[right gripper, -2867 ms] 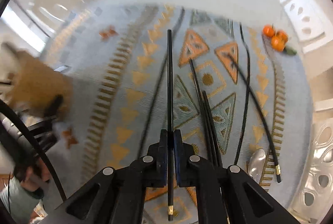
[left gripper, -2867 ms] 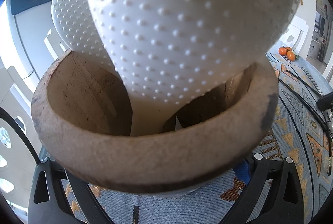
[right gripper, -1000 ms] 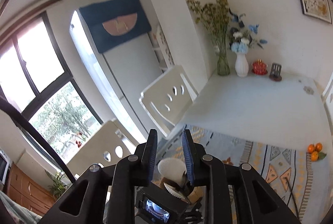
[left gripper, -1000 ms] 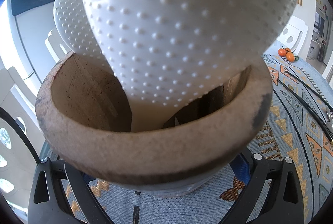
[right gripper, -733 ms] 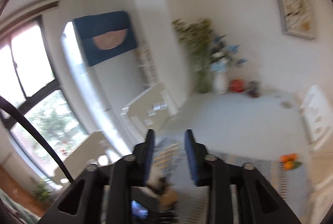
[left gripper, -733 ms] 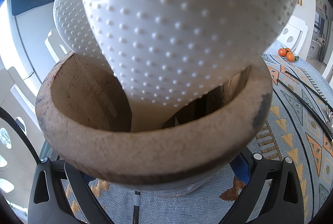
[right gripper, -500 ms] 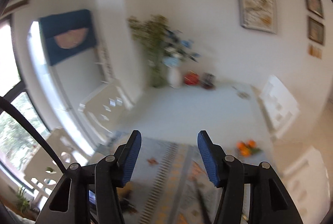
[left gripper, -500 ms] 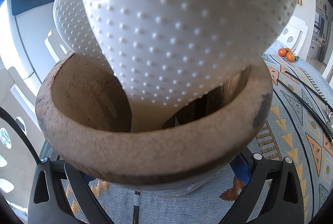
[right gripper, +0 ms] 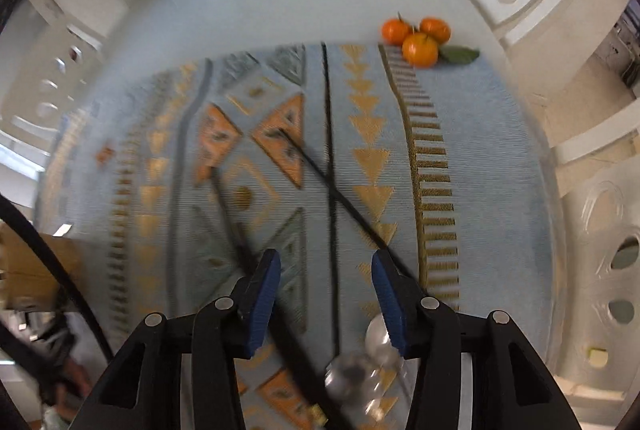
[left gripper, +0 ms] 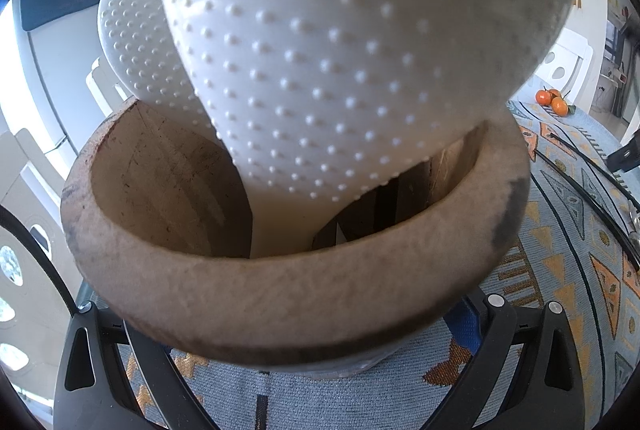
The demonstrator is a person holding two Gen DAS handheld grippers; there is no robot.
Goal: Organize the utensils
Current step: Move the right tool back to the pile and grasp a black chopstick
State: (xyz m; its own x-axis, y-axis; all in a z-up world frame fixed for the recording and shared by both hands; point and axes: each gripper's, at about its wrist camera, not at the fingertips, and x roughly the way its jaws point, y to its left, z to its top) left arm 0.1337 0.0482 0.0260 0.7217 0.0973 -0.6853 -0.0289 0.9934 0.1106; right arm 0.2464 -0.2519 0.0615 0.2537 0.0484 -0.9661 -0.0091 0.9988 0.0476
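Left hand-held gripper [left gripper: 304, 358]: its two black arms are spreading to either side of a round wooden holder [left gripper: 280, 294] and its blue pads are pressing against the holder's lower body, so it is clamping on the holder. The holder is filling the space directly ahead of this hand-held gripper, resting on a patterned blue cloth [left gripper: 568, 270]. Two white dotted spoon heads [left gripper: 344, 62] are standing up out of the holder, the nearer one looming over its rim, the second [left gripper: 136, 42] behind and to the left.

Right hand-held gripper [right gripper: 325, 282]: it is pointing steeply down at the surface with its blue pads [right gripper: 262, 302] standing apart; the jaws have just been closing a little, and nothing is being gripped between them. Black chopsticks [right gripper: 340, 206] are lying on the cloth [right gripper: 460, 150] below: one is running straight away through the gap between the pads, another is crossing it on a slant, and a blurred one is lying just left of the left pad. A shiny metal spoon [right gripper: 360, 362], blurred, is lying just beneath the right pad. Three oranges [right gripper: 416, 38] with a leaf are sitting well beyond, at the cloth's far edge. The holder [right gripper: 36, 266] is showing at the far left as a brown blur.
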